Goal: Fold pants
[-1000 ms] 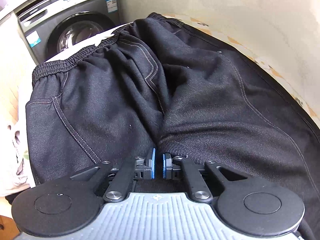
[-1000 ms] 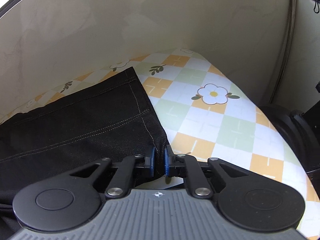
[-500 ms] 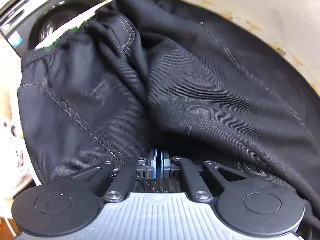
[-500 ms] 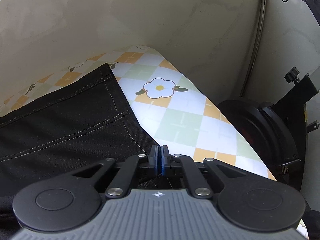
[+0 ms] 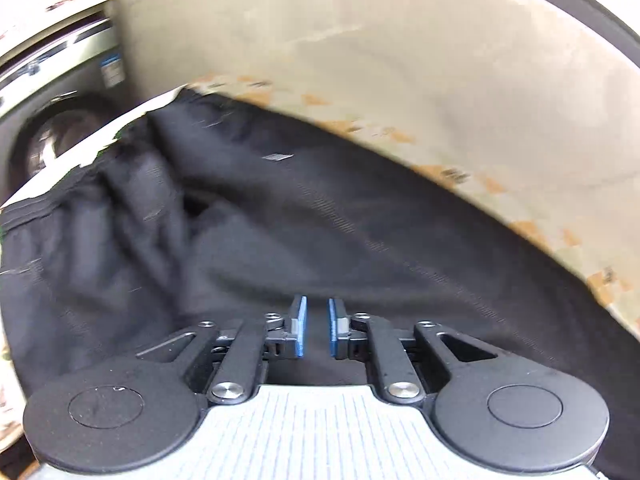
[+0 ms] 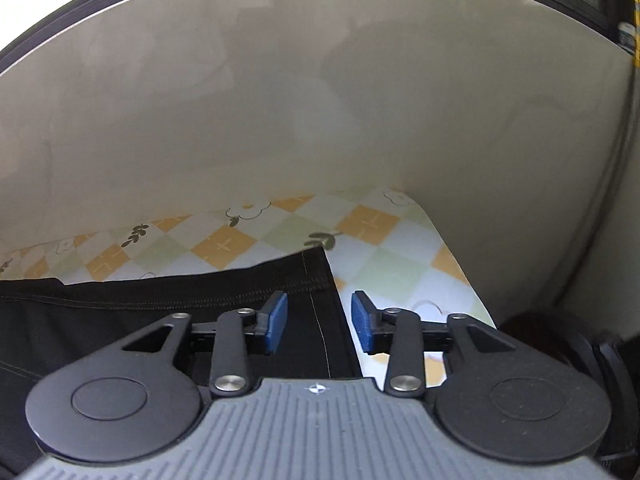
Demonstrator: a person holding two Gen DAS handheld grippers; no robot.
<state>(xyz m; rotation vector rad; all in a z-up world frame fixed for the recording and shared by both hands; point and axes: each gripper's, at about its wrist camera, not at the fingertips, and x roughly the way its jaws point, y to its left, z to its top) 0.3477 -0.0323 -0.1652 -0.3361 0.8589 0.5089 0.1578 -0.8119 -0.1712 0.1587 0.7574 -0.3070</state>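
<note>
Black pants [image 5: 320,232] lie spread on the checked tablecloth, with the waistband at the far left in the blurred left wrist view. My left gripper [image 5: 315,326] hovers over the upper part of the pants. Its jaws are opening and stand a narrow gap apart, with nothing pinched between the blue pads [image 5: 300,326]. In the right wrist view the leg end of the pants [image 6: 160,312] lies flat, its stitched hem running under my right gripper [image 6: 319,320]. That gripper's jaws are opening and stand wide, the hem below them untouched.
A washing machine [image 5: 52,128] stands beyond the table's left end. A pale wall [image 6: 320,100] runs along the far side. The flowered tablecloth [image 6: 400,248] is bare past the hem, up to the table's right edge. A dark round object [image 6: 560,340] sits below that edge.
Half a second ago both grippers were shut on the pants' fabric; both have now let go and opened. Both have lifted and drawn back, so the wall fills more of each view.
</note>
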